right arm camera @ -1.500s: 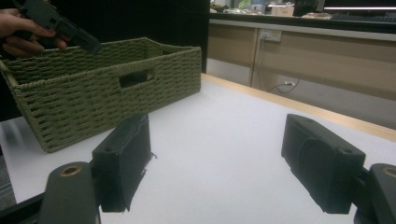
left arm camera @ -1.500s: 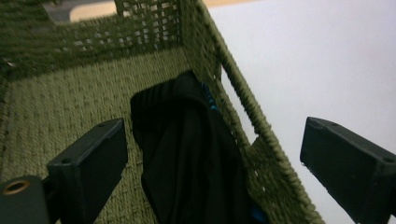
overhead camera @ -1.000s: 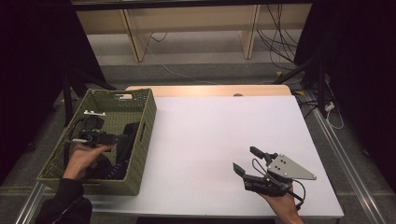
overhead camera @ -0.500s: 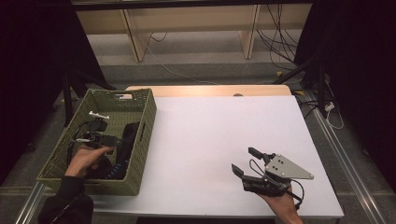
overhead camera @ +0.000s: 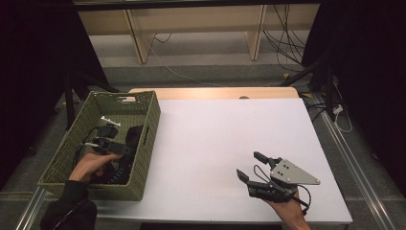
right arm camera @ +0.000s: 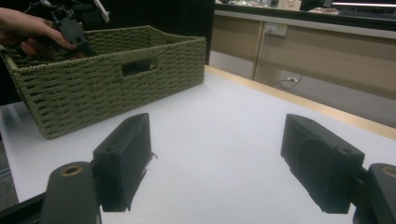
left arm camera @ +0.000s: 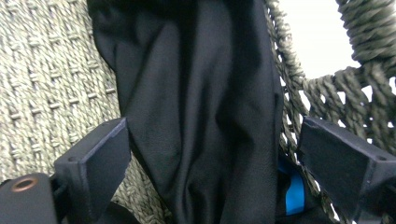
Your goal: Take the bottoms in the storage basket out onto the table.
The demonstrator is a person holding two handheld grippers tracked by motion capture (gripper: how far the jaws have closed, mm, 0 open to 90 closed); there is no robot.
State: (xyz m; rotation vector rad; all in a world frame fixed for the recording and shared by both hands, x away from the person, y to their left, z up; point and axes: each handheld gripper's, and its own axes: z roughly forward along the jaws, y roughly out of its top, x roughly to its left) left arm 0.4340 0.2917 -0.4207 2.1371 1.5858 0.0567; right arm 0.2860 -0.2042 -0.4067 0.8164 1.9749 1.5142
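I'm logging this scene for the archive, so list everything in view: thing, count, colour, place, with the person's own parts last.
Woven basket: one, olive green, left side of the table, handle cut-out in its wall.
Black cloth: one, black, inside the basket by its right wall, between the open jaws of the left gripper.
Blue item: one, blue, low in the basket beside the cloth; too hidden to identify.
Table: one, white top with a wooden far edge.
Shelving: one unit, light wood, on the floor beyond the table.
Cables: several, black, on the floor behind the table.
Left gripper: one, black, down in the basket, open.
Right gripper: one, black with a grey plate, near the table's front right, open and empty.
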